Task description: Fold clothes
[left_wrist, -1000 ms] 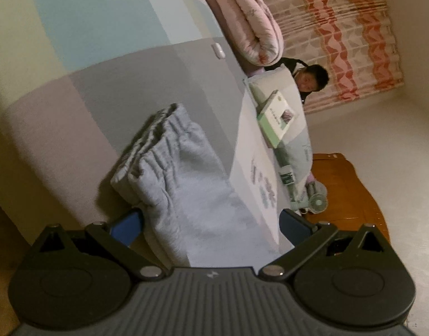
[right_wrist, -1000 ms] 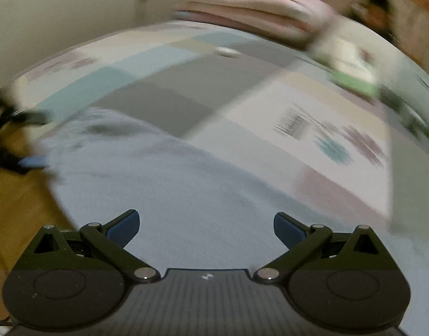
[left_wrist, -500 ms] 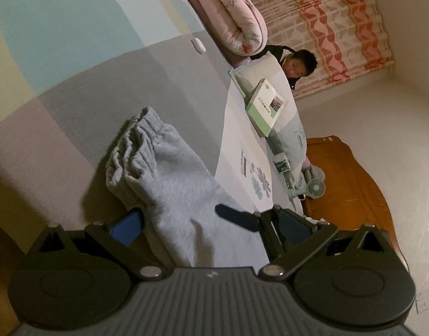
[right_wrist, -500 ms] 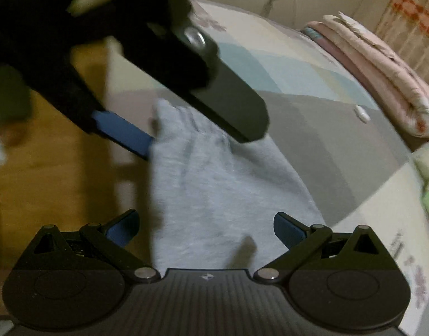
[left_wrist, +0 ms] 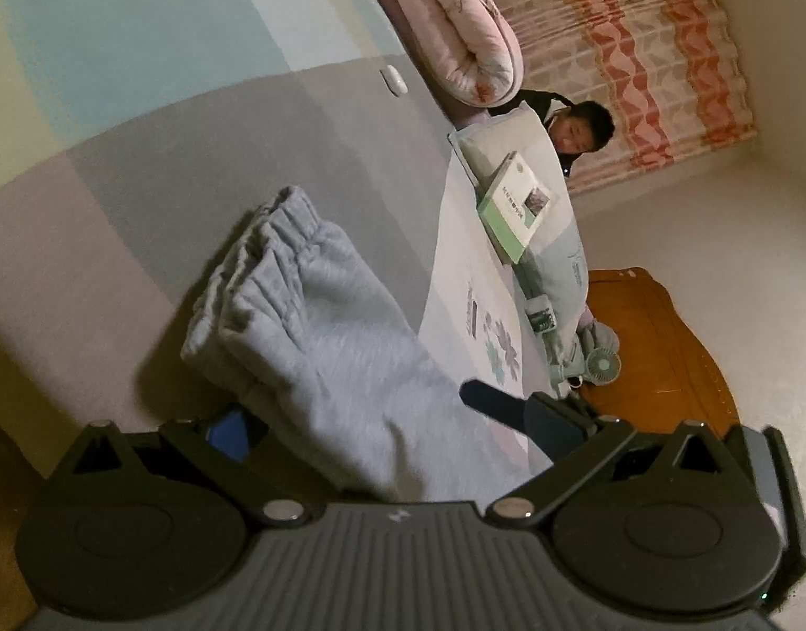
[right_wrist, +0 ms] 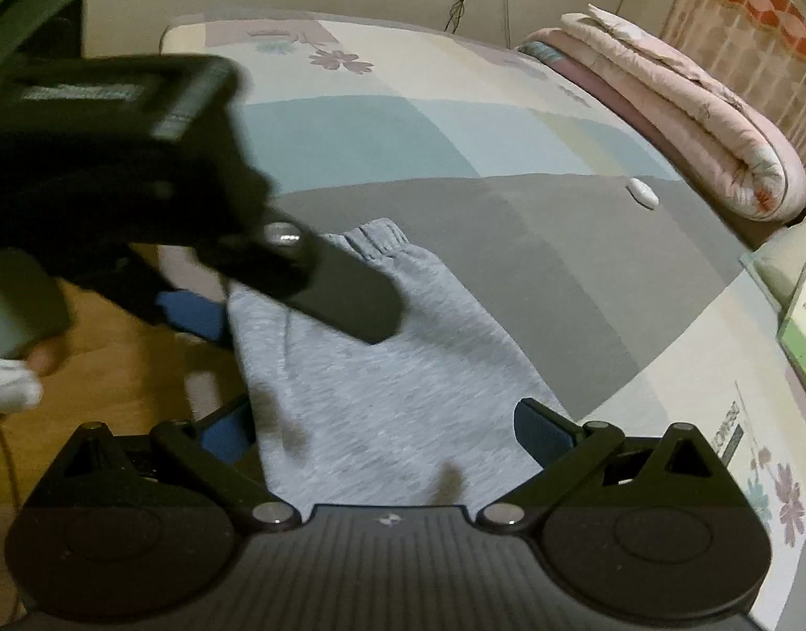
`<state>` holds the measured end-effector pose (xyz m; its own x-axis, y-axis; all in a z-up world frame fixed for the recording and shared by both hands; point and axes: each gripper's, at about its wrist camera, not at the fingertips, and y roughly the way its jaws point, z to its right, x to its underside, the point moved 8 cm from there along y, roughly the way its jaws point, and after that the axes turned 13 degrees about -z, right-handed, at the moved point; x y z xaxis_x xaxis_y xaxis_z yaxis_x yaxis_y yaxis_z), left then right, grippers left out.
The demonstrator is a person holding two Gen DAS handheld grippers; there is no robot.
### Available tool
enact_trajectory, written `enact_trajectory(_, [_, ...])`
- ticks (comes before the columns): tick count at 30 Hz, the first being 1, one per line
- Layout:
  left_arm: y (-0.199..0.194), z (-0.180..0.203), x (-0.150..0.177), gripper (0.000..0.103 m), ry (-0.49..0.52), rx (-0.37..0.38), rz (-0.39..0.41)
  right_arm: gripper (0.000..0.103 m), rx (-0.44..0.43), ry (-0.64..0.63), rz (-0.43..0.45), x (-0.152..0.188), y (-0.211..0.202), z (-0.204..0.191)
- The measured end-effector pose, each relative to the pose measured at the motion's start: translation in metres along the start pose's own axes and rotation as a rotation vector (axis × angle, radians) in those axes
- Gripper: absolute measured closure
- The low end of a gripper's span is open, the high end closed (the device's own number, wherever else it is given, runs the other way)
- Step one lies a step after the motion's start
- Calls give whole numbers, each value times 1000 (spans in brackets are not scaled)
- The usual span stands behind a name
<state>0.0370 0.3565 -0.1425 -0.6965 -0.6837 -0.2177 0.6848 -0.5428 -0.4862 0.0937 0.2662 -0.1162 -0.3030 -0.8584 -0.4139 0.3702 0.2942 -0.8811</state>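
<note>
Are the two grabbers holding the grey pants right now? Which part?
Nothing is held. Both the left gripper and the right gripper are open, their fingers spread on either side of the grey pants, which lie on the bed.

A bed (right_wrist: 429,136) with a patchwork sheet of blue, grey and cream carries folded grey pants (right_wrist: 381,368) at its near edge. Far right lie a rolled pink quilt (right_wrist: 681,121), a small white remote (right_wrist: 643,192), a pillow (left_wrist: 513,142) and a green book (left_wrist: 516,205).
</note>
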Motion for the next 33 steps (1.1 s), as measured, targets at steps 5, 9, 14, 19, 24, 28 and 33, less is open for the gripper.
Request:
enact_trajectory(5, [11,-6,-5,1,0,-42,14,0,-53,29,3,0,-6,1])
enact_trajectory(9, [3,-15,-6,1,-9,-24,101,0,-82,60,-1,5,-11,4])
enact_trajectory(14, [0,-11,-10,1,-3,-35,132,0,-118,98,-6,12,-18,8])
enact_trajectory(19, [-2,-13,2,3,-6,80,181,0,-154,136,-11,18,-25,12])
enact_trajectory(24, [5,-11,-1,20,64,-150,216,0,-168,169,-8,25,-32,17])
enact_trajectory(28, [2,-13,0,47,85,-236,265,0,-161,193,6,34,-41,24])
enact_trajectory(33, [-6,-28,-2,74,42,-261,285,0,-202,263,16,50,-45,39])
